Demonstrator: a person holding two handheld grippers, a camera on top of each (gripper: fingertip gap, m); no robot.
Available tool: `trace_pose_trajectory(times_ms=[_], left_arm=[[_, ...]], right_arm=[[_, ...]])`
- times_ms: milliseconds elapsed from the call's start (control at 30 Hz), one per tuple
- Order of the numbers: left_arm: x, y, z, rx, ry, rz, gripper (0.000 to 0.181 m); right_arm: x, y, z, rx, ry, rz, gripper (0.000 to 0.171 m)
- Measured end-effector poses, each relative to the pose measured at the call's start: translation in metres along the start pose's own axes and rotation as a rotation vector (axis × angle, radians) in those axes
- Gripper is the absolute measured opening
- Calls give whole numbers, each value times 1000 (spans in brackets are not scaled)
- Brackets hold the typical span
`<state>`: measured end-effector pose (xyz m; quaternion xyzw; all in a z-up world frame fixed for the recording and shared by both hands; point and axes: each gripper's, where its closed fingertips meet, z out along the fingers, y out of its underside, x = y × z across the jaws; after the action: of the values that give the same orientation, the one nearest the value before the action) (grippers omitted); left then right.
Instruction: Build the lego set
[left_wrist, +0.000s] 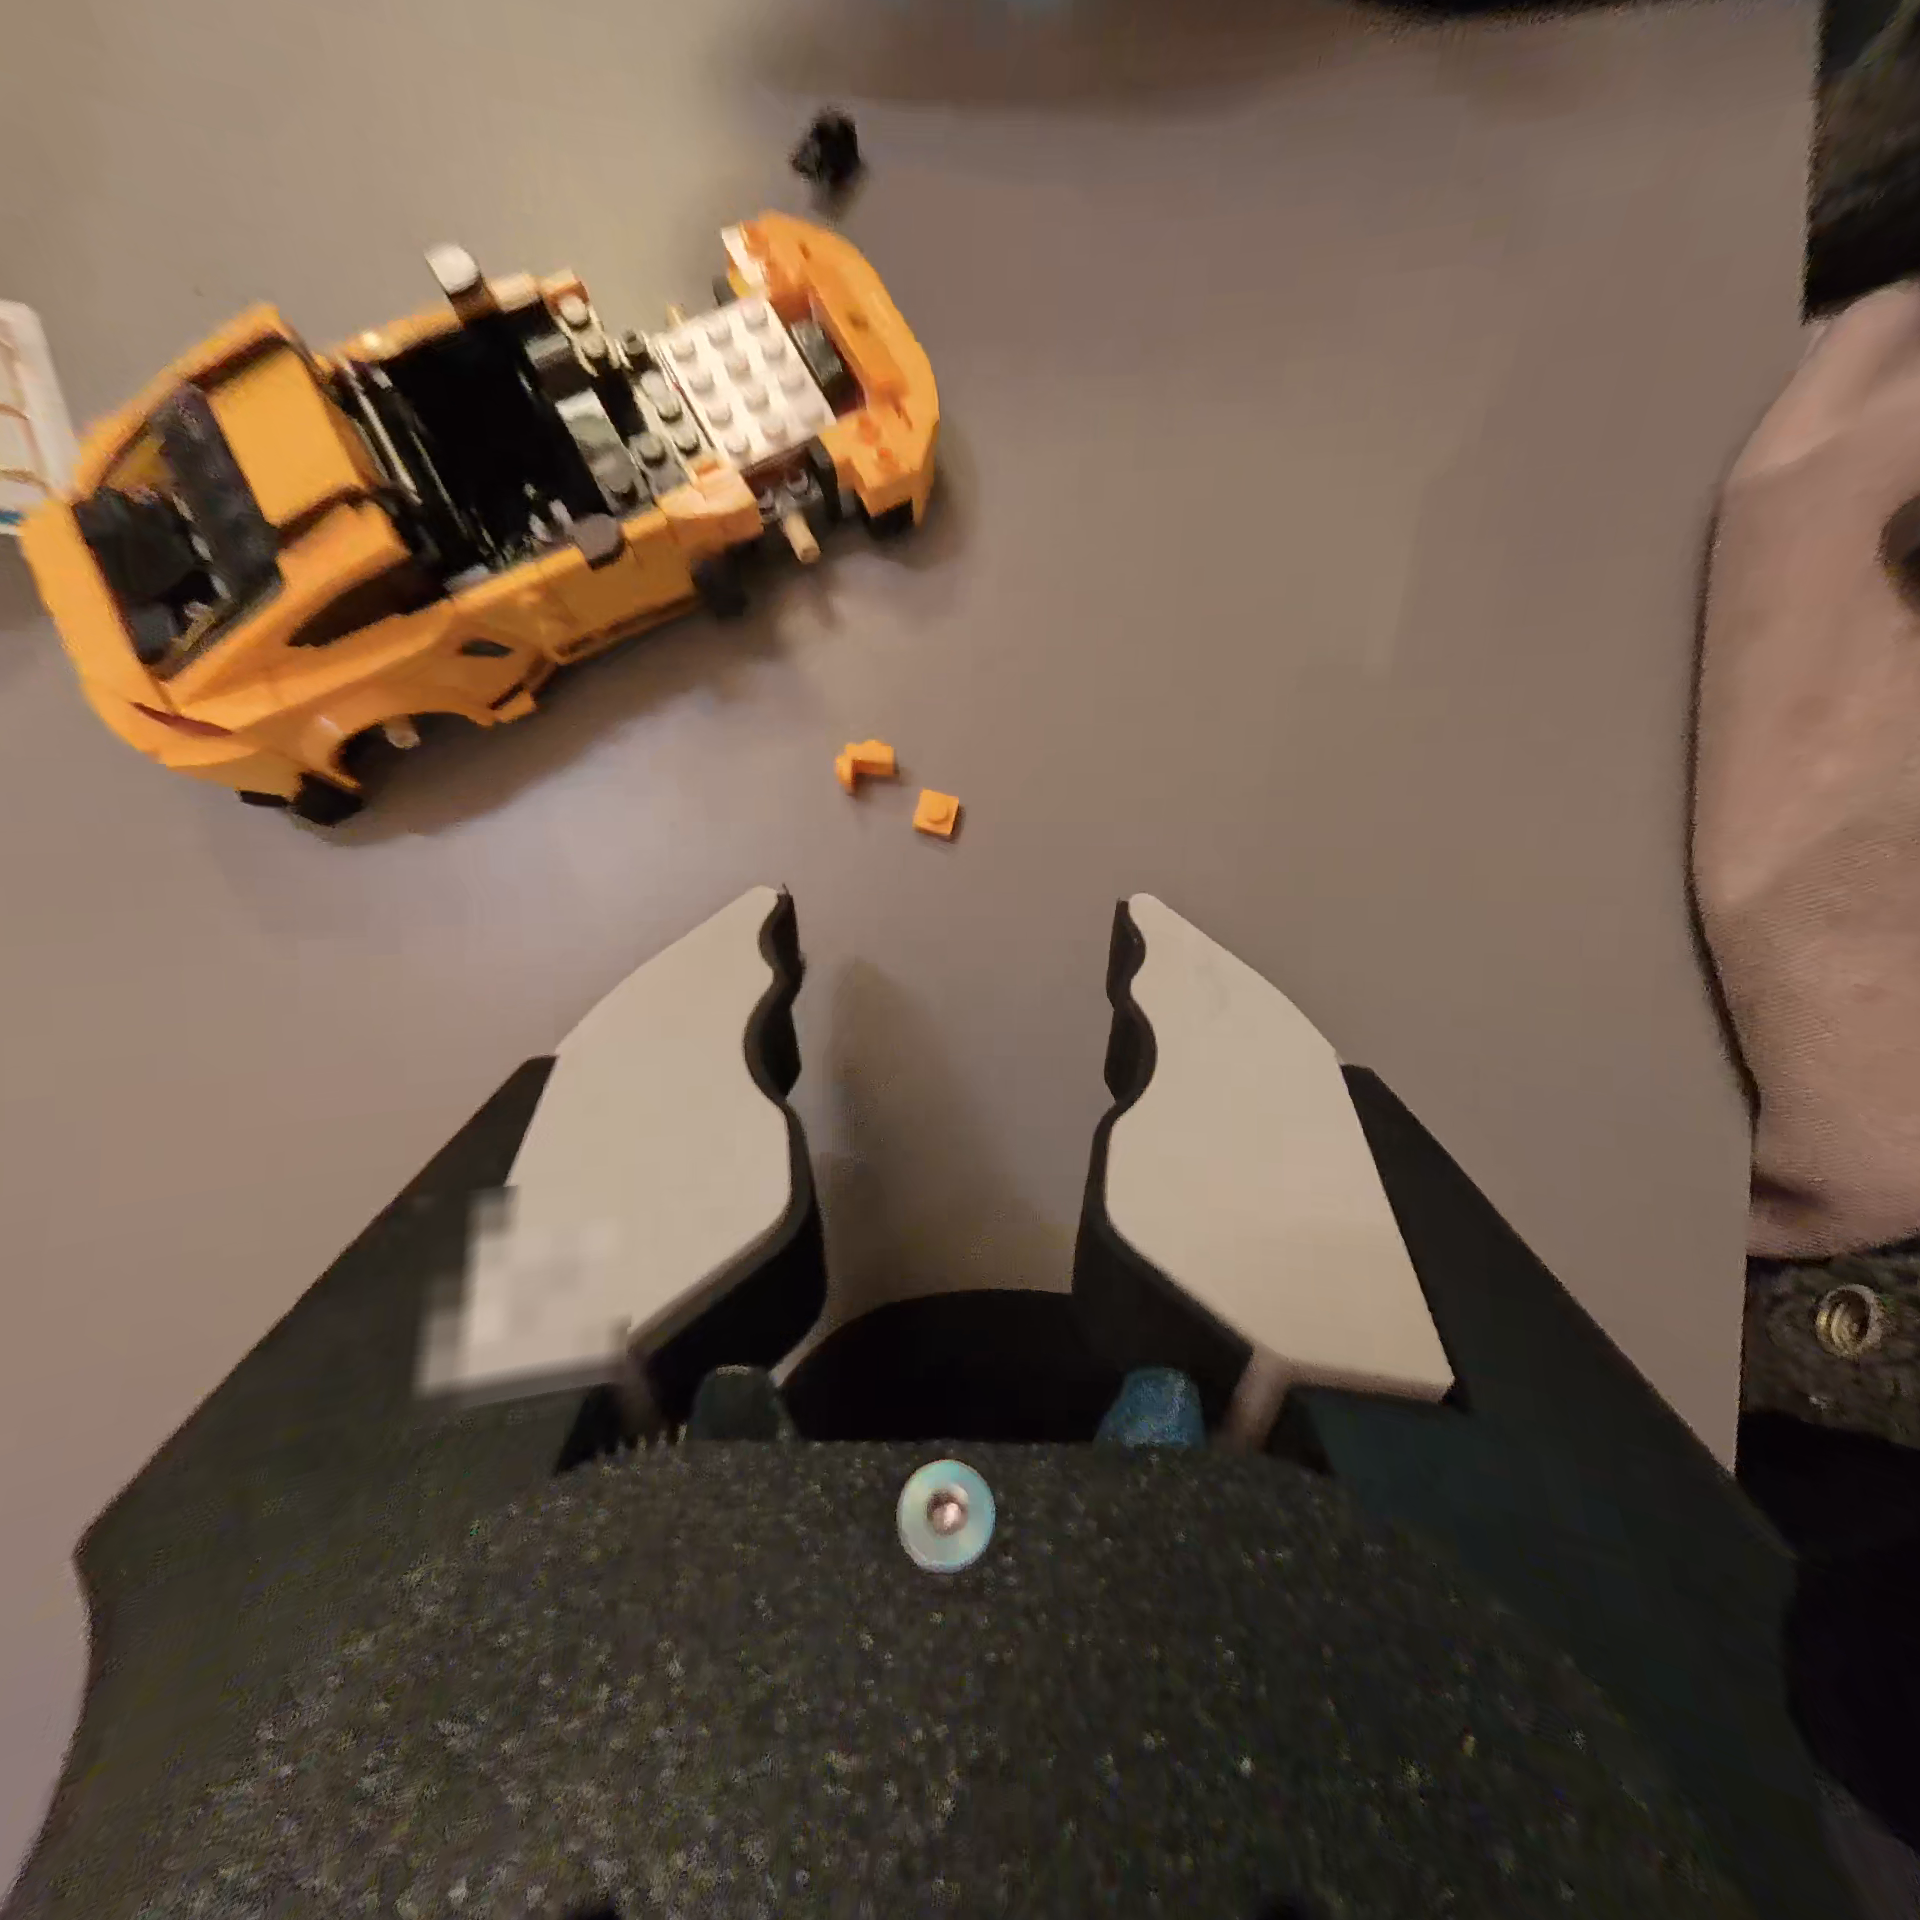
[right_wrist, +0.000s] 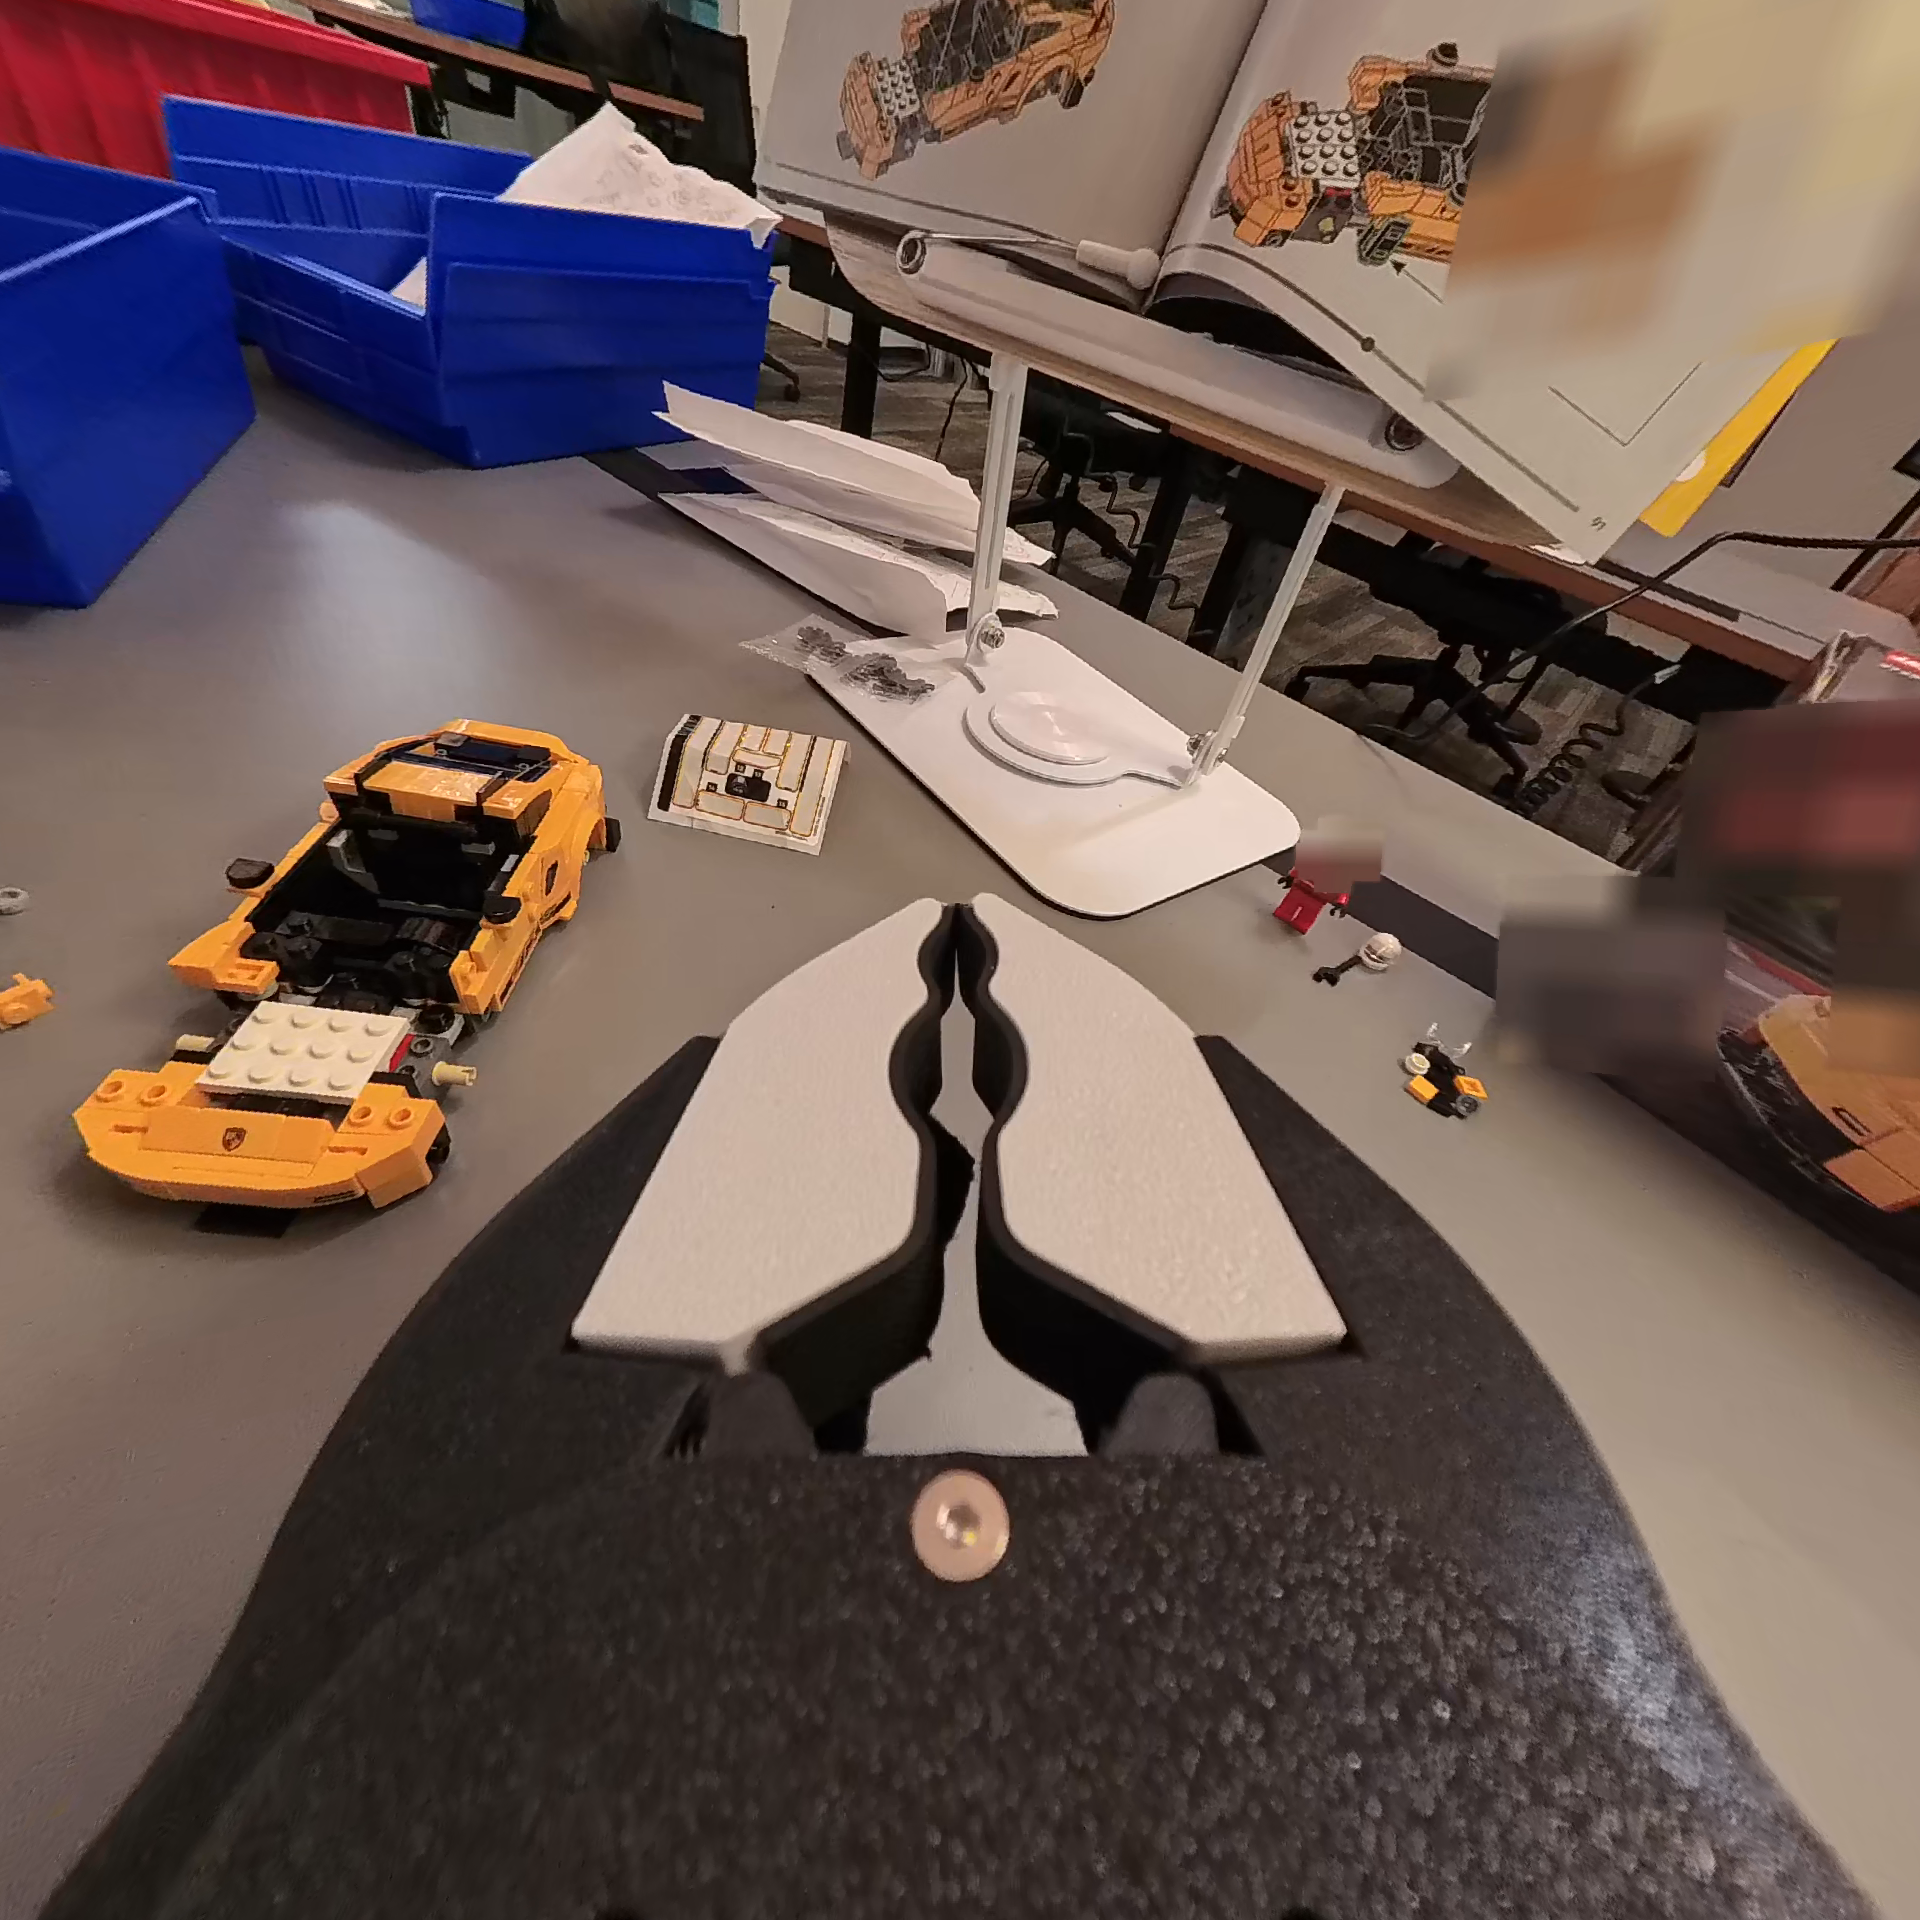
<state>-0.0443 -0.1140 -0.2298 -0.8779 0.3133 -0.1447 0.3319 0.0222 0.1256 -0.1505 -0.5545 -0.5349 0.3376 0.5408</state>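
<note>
A partly built orange lego car (left_wrist: 457, 499) lies on the grey table, its cabin open and a light grey studded plate bare at one end. It also shows in the right wrist view (right_wrist: 343, 977). Two small orange pieces (left_wrist: 864, 767) (left_wrist: 937, 812) lie on the table just ahead of my left gripper (left_wrist: 951, 914), which is open and empty above the table. My right gripper (right_wrist: 954, 912) is shut with nothing between its fingers, to the right of the car.
An open instruction booklet (right_wrist: 1195, 135) rests on a white stand (right_wrist: 1091, 800). A sticker sheet (right_wrist: 748, 784), blue bins (right_wrist: 499, 312), white paper bags (right_wrist: 831, 499), small loose pieces (right_wrist: 1444, 1081) and the set's box (right_wrist: 1818, 1122) lie around. A person's sleeve (left_wrist: 1818, 779) is at right. One gripper's finger ends stand about 25 cm off the other's.
</note>
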Motion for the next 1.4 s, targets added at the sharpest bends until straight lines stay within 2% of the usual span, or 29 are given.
trace_pose_trajectory(times_ms=[133,300,533,733,967,1200,1400], left_arm=[[-9,10,-5,-37,-36,-34,57],[-9,21,6,-90,-15,-75,57],[12,3,16,-56,60,3,53],[7,-13,1,34,7,6,43],[-2,-38,-43,214,-99,-1,0],[-39,-55,-113,408,-392,-51,0],[-78,-32,-186,441,-674,-156,0]], right_arm=[[-1,1,1,-3,-4,-1,0],[-1,1,1,-4,-3,-2,0],[-1,2,1,-7,-5,-1,0],[-1,2,1,-7,-2,-3,0],[0,0,0,2,2,-2,0],[6,-4,-2,23,39,0,0],[20,-14,-9,80,125,13,0]])
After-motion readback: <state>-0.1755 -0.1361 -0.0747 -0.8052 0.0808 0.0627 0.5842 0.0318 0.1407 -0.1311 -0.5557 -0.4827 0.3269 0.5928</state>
